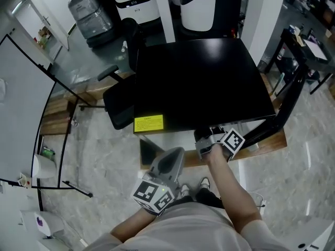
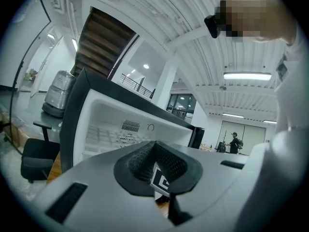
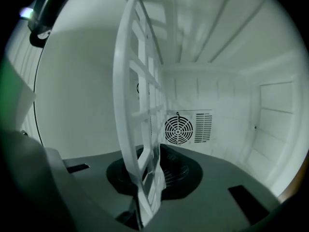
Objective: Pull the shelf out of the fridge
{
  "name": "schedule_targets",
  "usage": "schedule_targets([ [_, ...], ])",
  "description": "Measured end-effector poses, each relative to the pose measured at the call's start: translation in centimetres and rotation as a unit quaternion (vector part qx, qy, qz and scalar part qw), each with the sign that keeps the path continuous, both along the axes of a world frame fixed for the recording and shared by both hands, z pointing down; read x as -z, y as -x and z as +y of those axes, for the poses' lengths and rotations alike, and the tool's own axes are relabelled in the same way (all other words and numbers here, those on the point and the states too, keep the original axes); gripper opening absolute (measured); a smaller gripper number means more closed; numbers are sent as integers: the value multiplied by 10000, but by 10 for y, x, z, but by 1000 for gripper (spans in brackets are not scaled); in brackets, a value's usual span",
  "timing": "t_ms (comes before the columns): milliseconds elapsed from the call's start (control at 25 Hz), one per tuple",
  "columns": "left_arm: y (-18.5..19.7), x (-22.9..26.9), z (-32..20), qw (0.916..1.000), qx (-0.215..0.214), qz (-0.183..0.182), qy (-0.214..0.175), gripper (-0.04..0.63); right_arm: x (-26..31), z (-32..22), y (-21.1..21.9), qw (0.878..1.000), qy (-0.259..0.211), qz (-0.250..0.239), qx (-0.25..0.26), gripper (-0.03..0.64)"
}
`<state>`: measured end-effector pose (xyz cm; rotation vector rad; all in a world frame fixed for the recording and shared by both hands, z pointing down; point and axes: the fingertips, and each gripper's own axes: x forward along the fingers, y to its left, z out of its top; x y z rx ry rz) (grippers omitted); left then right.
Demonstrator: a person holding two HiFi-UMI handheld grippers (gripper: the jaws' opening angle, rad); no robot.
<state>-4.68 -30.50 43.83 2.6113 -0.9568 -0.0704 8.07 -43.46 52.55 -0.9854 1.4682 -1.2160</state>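
Note:
The black fridge (image 1: 204, 82) is seen from above in the head view. My right gripper (image 1: 207, 140) reaches into its front opening. In the right gripper view the white grid shelf (image 3: 137, 105) stands on edge across the picture. Its near rim runs down between the jaws of my right gripper (image 3: 149, 178), which are shut on it. Behind it are the white inner walls and a round fan grille (image 3: 178, 128). My left gripper (image 1: 170, 158) hangs outside, lower left of the opening, shut and empty. The left gripper view looks past its jaws (image 2: 157, 166) at the fridge's white inside (image 2: 116, 124).
A black office chair (image 1: 123, 95) stands against the fridge's left side. A yellow label (image 1: 148, 123) sits at the fridge's front left corner. A black stand (image 1: 293, 95) rises at the right, and a wooden platform (image 1: 57, 114) lies at the left.

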Motion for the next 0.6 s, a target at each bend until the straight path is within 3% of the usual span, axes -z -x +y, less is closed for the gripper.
schedule_targets([
  [600, -3, -4, 10, 10000, -38, -19, 85, 6, 1, 9, 1, 9996, 166, -205, -142, 46],
])
